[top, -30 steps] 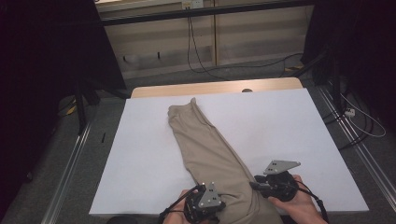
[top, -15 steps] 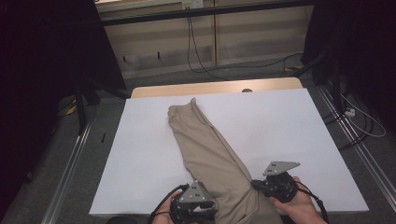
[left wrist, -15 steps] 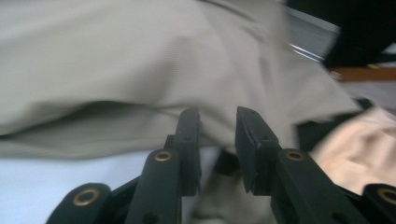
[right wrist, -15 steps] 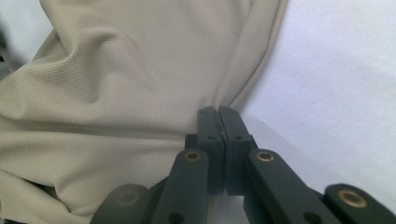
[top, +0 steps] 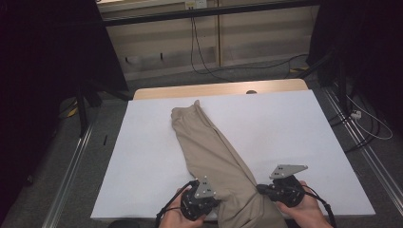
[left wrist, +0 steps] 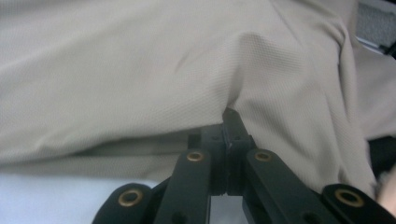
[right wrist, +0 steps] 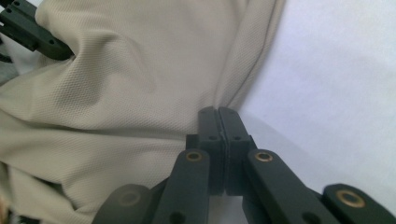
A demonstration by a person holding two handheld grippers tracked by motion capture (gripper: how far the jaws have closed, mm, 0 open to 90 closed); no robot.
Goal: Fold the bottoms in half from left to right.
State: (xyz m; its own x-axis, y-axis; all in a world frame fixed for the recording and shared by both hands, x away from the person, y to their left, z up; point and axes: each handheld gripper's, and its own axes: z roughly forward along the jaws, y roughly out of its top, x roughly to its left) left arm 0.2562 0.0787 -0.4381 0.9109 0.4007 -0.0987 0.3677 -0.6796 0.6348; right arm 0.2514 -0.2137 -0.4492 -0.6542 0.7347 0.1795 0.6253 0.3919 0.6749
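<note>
Beige trousers (top: 214,152) near end cut off by bottom edge; hands partly too.

Left gripper (top: 216,199), held in the person's left hand (top: 177,216) at the near edge, points rightward; its jaws are pressed together. Right gripper (top: 260,189), held in the right hand (top: 304,209) near and to the right, points leftward, jaws likewise closed. The two tips face each other, near together.
</note>
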